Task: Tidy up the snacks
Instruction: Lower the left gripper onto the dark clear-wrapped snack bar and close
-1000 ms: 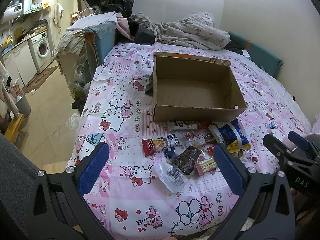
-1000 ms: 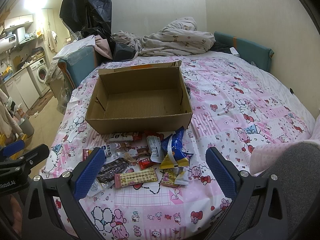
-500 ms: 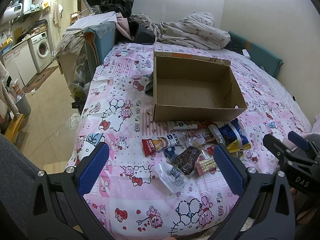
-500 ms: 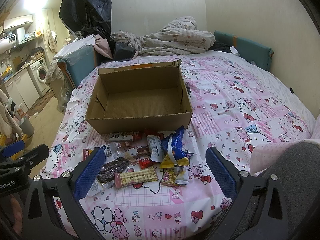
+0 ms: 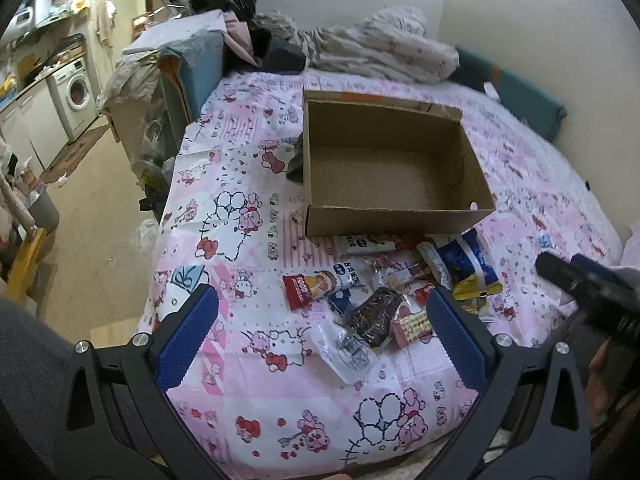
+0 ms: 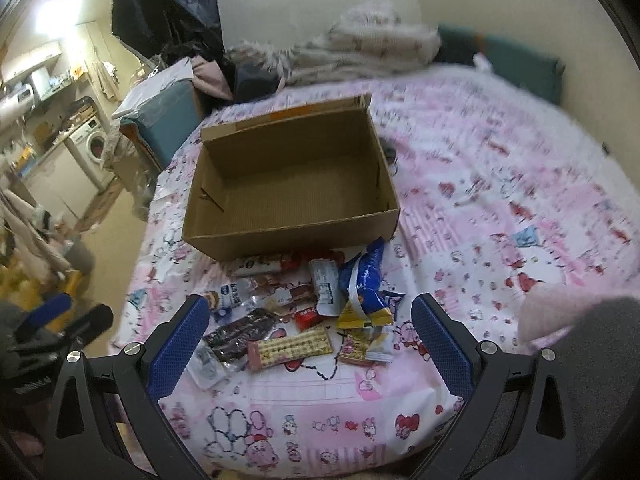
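Meanwhile the box (image 5: 394, 168) is sitting empty, snacks (image 6: 304, 312) lying just near of it, both grippers (image 5: 320, 334) (image 6: 306, 344) gaping apart.

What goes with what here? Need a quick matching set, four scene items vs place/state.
1. cardboard box
2. blue snack bag
3. dark brown snack pack
4. washing machine

a. far room, by the cabinets
b. empty, on the bed behind the snacks
c. pile's left side, near the left claw
d. pile's right side, near the box's front corner

Pairs: 1-b, 2-d, 3-c, 4-a
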Available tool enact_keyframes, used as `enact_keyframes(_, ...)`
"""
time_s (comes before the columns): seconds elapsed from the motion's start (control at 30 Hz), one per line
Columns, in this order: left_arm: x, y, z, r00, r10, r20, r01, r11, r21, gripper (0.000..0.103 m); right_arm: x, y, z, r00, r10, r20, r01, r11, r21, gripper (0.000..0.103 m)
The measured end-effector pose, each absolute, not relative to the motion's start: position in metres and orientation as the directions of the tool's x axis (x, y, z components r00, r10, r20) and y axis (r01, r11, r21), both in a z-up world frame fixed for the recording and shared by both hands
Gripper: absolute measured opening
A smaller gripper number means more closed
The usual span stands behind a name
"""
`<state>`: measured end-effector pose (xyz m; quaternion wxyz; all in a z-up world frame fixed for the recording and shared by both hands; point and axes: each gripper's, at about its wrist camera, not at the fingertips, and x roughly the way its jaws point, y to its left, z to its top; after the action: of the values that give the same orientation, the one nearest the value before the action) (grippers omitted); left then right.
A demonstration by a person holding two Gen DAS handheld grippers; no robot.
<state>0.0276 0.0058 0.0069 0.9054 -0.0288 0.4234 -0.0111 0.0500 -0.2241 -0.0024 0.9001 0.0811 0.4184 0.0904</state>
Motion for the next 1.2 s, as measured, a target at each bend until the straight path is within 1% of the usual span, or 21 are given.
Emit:
enact_keyframes(0.1,0.048,0.005,0.006,0.587,-0.048,-0.808,0.010,0.999,-0.052,0.103,0.077,-0.236,-0.002,0.569,0.278,-0.774,-0.094,0.957,0.274,0.103)
enact_keyframes(0.17,0.067,0.004,-0.001,0.517,-0.036,-0.855,0.016,0.999,-0.033,0.103,0.098,-0.244,-0.008,0.498,0.314,-0.808,-0.073,0.944,0.322,0.103)
enact_keyframes(0.23,0.079,0.005,-0.009,0.468,-0.042,-0.883,0.023,0.999,-0.036,0.103,0.111,-0.250,-0.016,0.449,0.335,-0.828,-0.059,0.936,0.346,0.103)
enact_keyframes(0.37,0.093,0.003,-0.033,0.372,-0.060,-0.926,0.052,0.998,-0.044,0.102,0.125,-0.261,-0.034,0.423,0.306,-0.853,-0.025,0.945,0.326,0.103)
enact_keyframes(0.47,0.101,-0.006,-0.057,0.288,-0.065,-0.956,0.087,0.995,-0.042,0.102,0.131,-0.272,-0.055,0.363,0.347,-0.865,0.049,0.920,0.389,0.103)
enact_keyframes(0.53,0.105,-0.018,-0.076,0.222,-0.074,-0.972,0.150,0.988,-0.041,0.102,0.132,-0.277,-0.062,0.340,0.362,-0.868,0.087,0.907,0.412,0.103)
enact_keyframes(0.57,0.107,-0.029,-0.089,0.166,-0.069,-0.984,0.211,0.977,-0.033,0.102,0.132,-0.277,-0.064,0.334,0.355,-0.873,0.094,0.909,0.406,0.103)
enact_keyframes(0.67,0.107,-0.057,-0.115,0.057,-0.023,-0.998,0.376,0.926,0.000,0.102,0.131,-0.274,-0.064,0.328,0.347,-0.879,0.082,0.916,0.392,0.103)
enact_keyframes(0.7,0.107,-0.068,-0.125,0.039,0.018,-0.999,0.444,0.895,0.034,0.102,0.132,-0.275,-0.064,0.329,0.347,-0.878,0.076,0.917,0.391,0.103)
enact_keyframes(0.8,0.108,-0.088,-0.148,-0.006,0.100,-0.995,0.549,0.832,0.080,0.102,0.132,-0.273,-0.065,0.331,0.342,-0.879,0.069,0.921,0.384,0.103)
enact_keyframes(0.97,0.114,-0.106,-0.176,-0.027,0.203,-0.979,0.620,0.772,0.143,0.102,0.137,-0.273,-0.072,0.322,0.347,-0.881,0.072,0.919,0.389,0.103)
enact_keyframes(1.07,0.115,-0.111,-0.183,-0.051,0.198,-0.979,0.642,0.757,0.120,0.091,0.138,-0.274,-0.072,0.323,0.350,-0.879,0.074,0.917,0.392,0.103)
enact_keyframes(1.1,0.117,-0.114,-0.186,-0.063,0.186,-0.981,0.639,0.762,0.103,0.081,0.138,-0.274,-0.073,0.322,0.349,-0.880,0.074,0.918,0.391,0.103)
enact_keyframes(1.17,0.118,-0.115,-0.184,-0.085,0.150,-0.985,0.628,0.775,0.063,0.064,0.138,-0.273,-0.073,0.322,0.341,-0.883,0.070,0.922,0.381,0.103)
enact_keyframes(1.2,0.120,-0.114,-0.178,-0.071,0.151,-0.986,0.632,0.772,0.073,0.064,0.138,-0.273,-0.073,0.321,0.338,-0.885,0.068,0.924,0.378,0.103)
